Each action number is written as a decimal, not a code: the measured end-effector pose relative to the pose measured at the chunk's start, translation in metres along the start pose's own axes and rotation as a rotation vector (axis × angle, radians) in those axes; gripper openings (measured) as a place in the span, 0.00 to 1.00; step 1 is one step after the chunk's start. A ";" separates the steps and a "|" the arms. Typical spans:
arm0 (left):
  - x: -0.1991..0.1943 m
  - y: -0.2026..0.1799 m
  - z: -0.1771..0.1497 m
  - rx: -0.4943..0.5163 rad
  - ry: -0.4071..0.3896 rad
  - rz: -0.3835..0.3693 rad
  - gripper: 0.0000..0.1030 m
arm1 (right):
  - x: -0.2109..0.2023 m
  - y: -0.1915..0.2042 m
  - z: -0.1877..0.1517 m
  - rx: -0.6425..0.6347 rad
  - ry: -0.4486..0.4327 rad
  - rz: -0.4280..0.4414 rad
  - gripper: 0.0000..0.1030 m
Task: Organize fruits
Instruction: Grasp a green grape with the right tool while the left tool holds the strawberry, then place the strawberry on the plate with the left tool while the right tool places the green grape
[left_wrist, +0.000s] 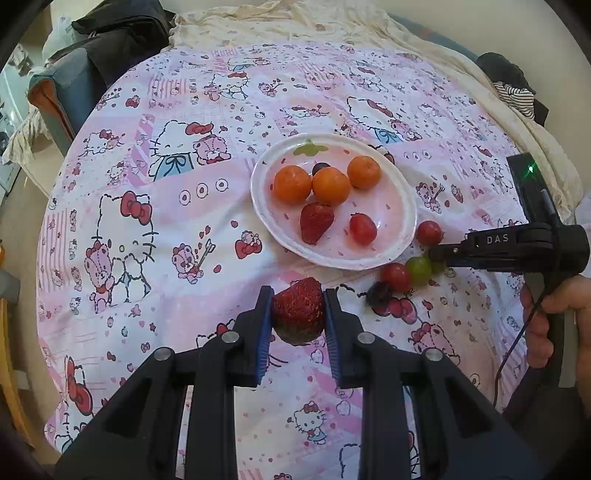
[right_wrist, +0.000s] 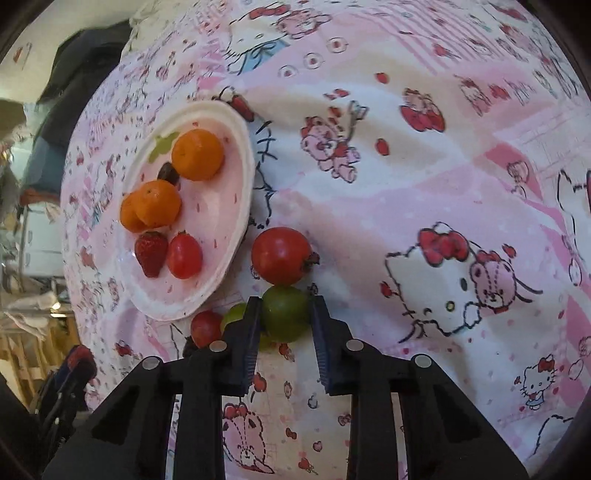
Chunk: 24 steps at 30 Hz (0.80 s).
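Note:
My left gripper (left_wrist: 298, 308) is shut on a red strawberry (left_wrist: 298, 310), near the front of a white plate (left_wrist: 404, 192). The plate holds three oranges (left_wrist: 330, 184), a strawberry (left_wrist: 316, 223), a red grape (left_wrist: 363, 229) and a dark grape (left_wrist: 319, 168). My right gripper (right_wrist: 285, 312) is shut on a green grape (right_wrist: 285, 312) on the cloth, right of the plate (right_wrist: 242, 147); it also shows in the left wrist view (left_wrist: 434, 254). A red grape (right_wrist: 280, 255) lies just beyond it, another red grape (right_wrist: 206, 328) and a green grape (right_wrist: 234, 314) to its left.
A pink cartoon-print cloth (left_wrist: 184, 221) covers the round table. More loose fruit by the plate's right front: red grapes (left_wrist: 428, 232) (left_wrist: 396, 276) and a dark grape (left_wrist: 379, 293). Dark clothing (left_wrist: 110, 33) lies beyond the table's far left edge.

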<state>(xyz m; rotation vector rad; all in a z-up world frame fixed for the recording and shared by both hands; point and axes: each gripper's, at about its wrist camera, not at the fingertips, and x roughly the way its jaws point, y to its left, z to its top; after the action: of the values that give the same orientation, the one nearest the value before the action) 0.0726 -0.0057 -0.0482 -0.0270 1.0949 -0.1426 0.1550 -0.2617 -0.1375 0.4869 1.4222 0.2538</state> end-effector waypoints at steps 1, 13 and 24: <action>0.000 -0.001 0.000 0.001 -0.001 -0.001 0.22 | -0.001 -0.002 0.000 0.004 -0.002 0.003 0.27; -0.008 0.001 0.000 -0.006 -0.029 0.013 0.22 | -0.034 -0.021 -0.009 0.042 -0.077 0.074 0.27; -0.018 0.015 0.005 -0.049 -0.087 0.042 0.22 | -0.094 -0.028 -0.017 0.080 -0.217 0.308 0.27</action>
<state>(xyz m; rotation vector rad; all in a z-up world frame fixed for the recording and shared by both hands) 0.0702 0.0117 -0.0316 -0.0541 1.0116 -0.0764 0.1215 -0.3255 -0.0693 0.7774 1.1463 0.3797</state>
